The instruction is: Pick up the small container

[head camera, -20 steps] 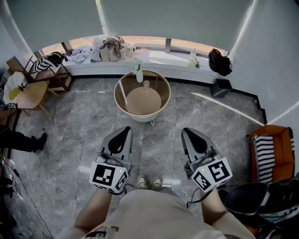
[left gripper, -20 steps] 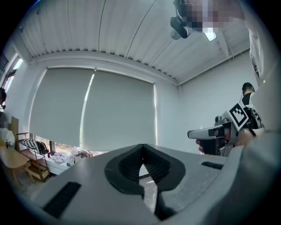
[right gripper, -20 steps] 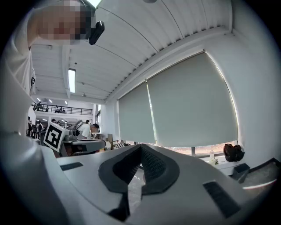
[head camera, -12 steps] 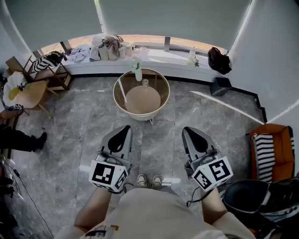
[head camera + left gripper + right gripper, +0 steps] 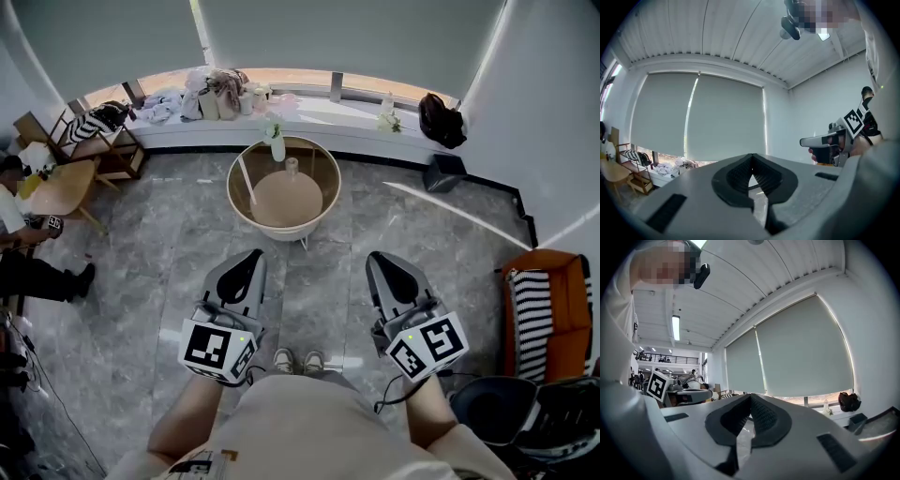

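Note:
A small pale container (image 5: 292,169) stands on a round, rimmed side table (image 5: 241,204), beside a white vase of flowers (image 5: 277,148). Both grippers hang low over the grey floor, well short of the table and pointing towards it. The left gripper (image 5: 251,259) is shut with nothing between its jaws; the left gripper view shows its closed tips (image 5: 751,171) against the window blind. The right gripper (image 5: 380,262) is also shut and empty, its tips (image 5: 750,405) meeting in the right gripper view. Each gripper appears in the other's view, held level beside it.
A windowsill behind the table carries clothes and bags (image 5: 217,94) and a black bag (image 5: 439,122). Wooden furniture (image 5: 66,183) and a seated person (image 5: 17,234) are at the left. An orange box with striped cloth (image 5: 542,309) and a black bucket (image 5: 497,410) stand at the right.
The grippers have hardly moved. The seated person at the left has leaned further into view.

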